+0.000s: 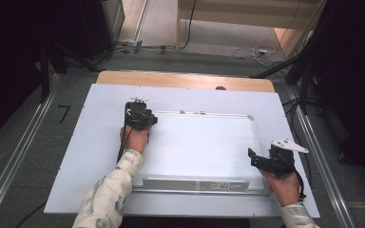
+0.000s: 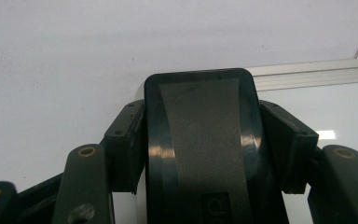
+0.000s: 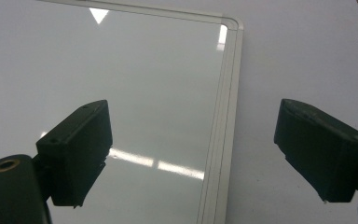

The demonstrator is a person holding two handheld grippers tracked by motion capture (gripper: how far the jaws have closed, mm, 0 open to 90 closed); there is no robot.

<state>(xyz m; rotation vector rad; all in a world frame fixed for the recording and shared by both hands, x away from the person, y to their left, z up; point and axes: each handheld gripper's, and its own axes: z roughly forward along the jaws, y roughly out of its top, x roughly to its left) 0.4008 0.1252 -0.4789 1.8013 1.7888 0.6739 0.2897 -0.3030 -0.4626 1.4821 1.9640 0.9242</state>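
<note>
Gripped tight in the left gripper (image 2: 200,154), a black eraser (image 2: 200,140) sits at the whiteboard's (image 1: 199,142) top left corner. Right gripper (image 3: 193,154) waits open, far off.

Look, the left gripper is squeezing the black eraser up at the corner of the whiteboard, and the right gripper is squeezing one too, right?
Not quite. The left gripper does clamp the black eraser at the whiteboard corner, but the right gripper holds nothing: the right gripper view shows its jaws wide apart over the board's edge.
</note>
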